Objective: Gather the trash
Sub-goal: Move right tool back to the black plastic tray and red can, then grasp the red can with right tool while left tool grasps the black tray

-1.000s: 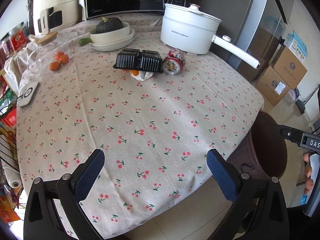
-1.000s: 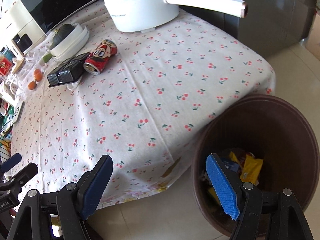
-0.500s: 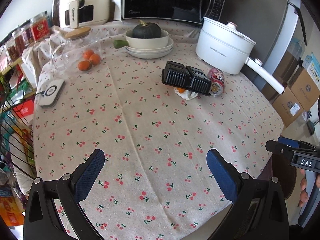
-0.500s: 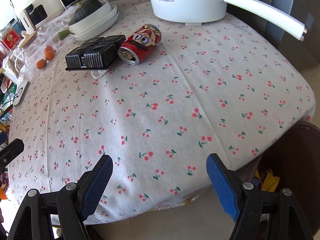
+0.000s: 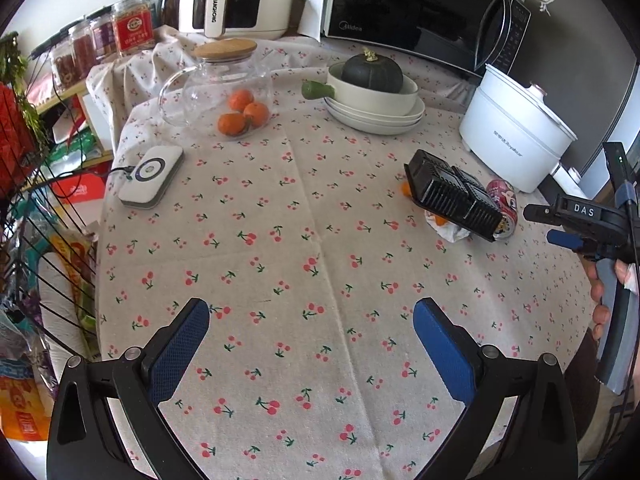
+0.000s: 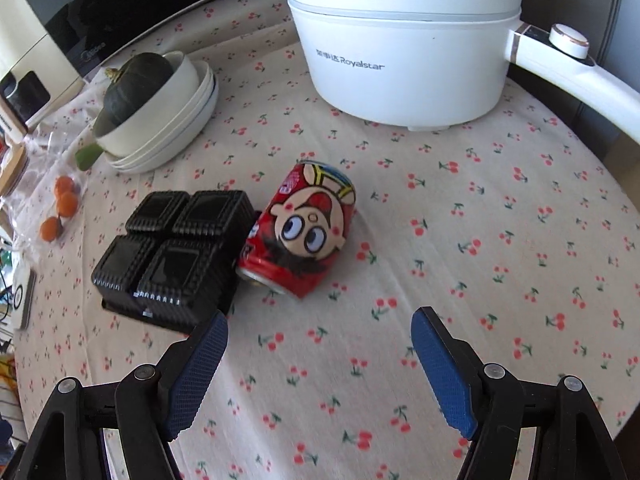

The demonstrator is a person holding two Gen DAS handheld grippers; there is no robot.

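Note:
A red drink can (image 6: 304, 236) with a cartoon face lies on its side on the cherry-print tablecloth (image 6: 460, 280). It touches a black ribbed plastic tray (image 6: 172, 256) that lies upside down. My right gripper (image 6: 319, 320) hovers just in front of the can; its jaws are closing a little and nothing is between them. In the left wrist view the tray (image 5: 452, 196) covers a crumpled white wrapper (image 5: 450, 230) with orange bits, and the can (image 5: 502, 208) shows behind it. My left gripper (image 5: 311, 312) is open over bare cloth near the table's front, and the right gripper (image 5: 576, 224) shows at the right edge.
A white electric pot (image 6: 404, 52) with a long handle stands just behind the can. Stacked white bowls holding a dark squash (image 5: 372, 80), a glass jug with oranges (image 5: 224, 92) and a white charger pad (image 5: 150, 174) sit further left. A microwave (image 5: 420, 12) lines the back.
My right gripper has swung from above the brown bin in over the table, up close to the can; the bin has left its view. The left gripper's view has shifted left across the table.

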